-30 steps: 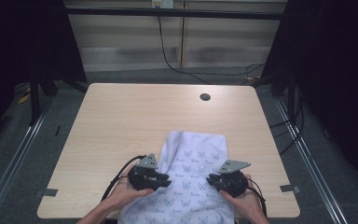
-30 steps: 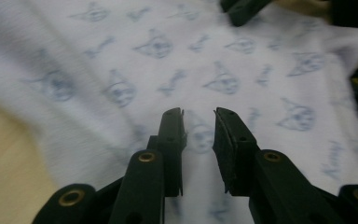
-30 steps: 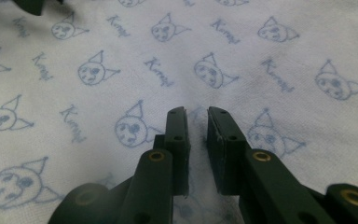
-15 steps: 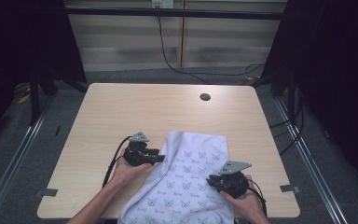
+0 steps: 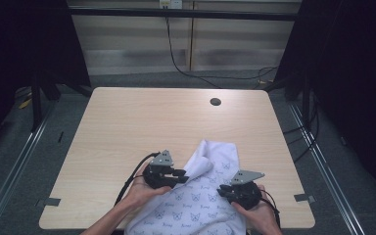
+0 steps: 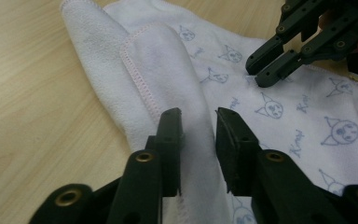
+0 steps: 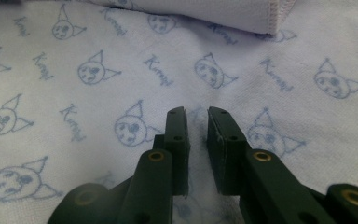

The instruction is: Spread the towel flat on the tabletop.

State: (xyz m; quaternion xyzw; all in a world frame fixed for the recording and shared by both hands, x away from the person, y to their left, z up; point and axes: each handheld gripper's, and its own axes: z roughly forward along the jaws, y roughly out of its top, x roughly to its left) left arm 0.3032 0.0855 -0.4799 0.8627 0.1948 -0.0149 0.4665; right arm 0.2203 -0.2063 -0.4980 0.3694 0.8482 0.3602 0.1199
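Cloth (image 5: 203, 193), white with a blue cat-face print, lies at the near edge of the table (image 5: 142, 122), between a person's two hands, its near end hanging off the table edge toward the person. Since a second ago the left claw (image 5: 180, 172) has moved away from the near edge and up along the cloth's left side, and that side now lies turned over onto the printed face, forming a plain, pink-stitched flap (image 6: 154, 70) that was flat before. In the left gripper view, the left claw's jaws stand a little apart around the ridge of that flap; the fabric runs between them, but whether they pinch it or have just let go cannot be told. The right claw (image 5: 223, 190) stays where it was on the cloth's right half. In the right gripper view, its jaws are nearly closed with a narrow gap, tips pressed down at the printed fabric (image 7: 121, 70); a raised pinch of cloth cannot be made out between them. Judging by the turned edge, a first fold looks begun but not finished: the flap is still bunched and uneven, and would need to be drawn farther across and smoothed. A dark round hole (image 5: 215, 102) marks the table's far side, well apart from the work.
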